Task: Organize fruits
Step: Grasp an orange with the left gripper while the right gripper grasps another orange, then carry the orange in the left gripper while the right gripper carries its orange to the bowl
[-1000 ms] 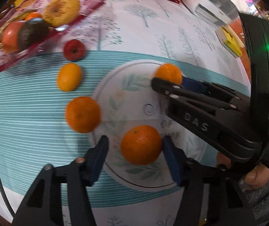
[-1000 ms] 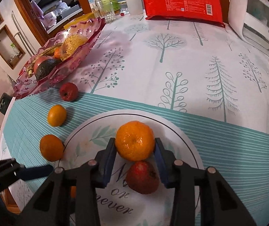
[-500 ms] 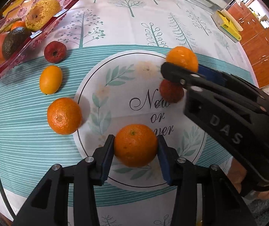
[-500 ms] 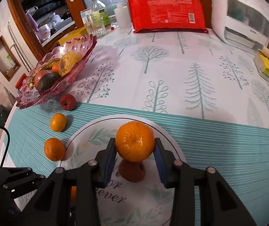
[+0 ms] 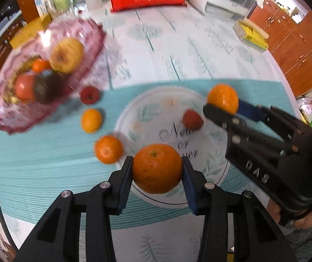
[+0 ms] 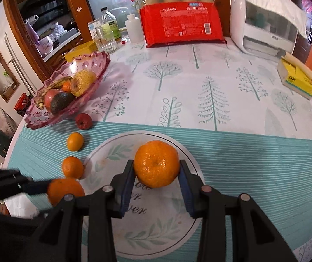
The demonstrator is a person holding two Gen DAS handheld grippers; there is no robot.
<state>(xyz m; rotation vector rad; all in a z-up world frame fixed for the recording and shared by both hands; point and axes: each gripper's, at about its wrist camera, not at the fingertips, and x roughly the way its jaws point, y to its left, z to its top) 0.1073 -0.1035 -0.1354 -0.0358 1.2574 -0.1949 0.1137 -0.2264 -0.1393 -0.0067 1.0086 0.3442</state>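
My left gripper (image 5: pixel 157 169) is shut on an orange (image 5: pixel 157 168) and holds it above the near rim of the white plate (image 5: pixel 147 113). My right gripper (image 6: pixel 156 168) is shut on another orange (image 6: pixel 156 163), lifted above the same plate (image 6: pixel 156 238). A small red fruit (image 5: pixel 192 120) lies on the plate. On the cloth left of the plate lie an orange (image 6: pixel 72 167), a smaller orange fruit (image 6: pixel 75 141) and a red fruit (image 6: pixel 83 121). The pink glass fruit tray (image 6: pixel 90 65) holds several fruits at the far left.
A red package (image 6: pixel 182 25), bottles (image 6: pixel 107 28) and a white appliance (image 6: pixel 263 19) stand at the table's back. A yellow tissue box (image 6: pixel 295 77) sits at the far right. The table edge runs along the left.
Both grippers have lifted their oranges higher off the plate. The left gripper, open around its orange a second ago, closed on it and has swung its view toward the tray.
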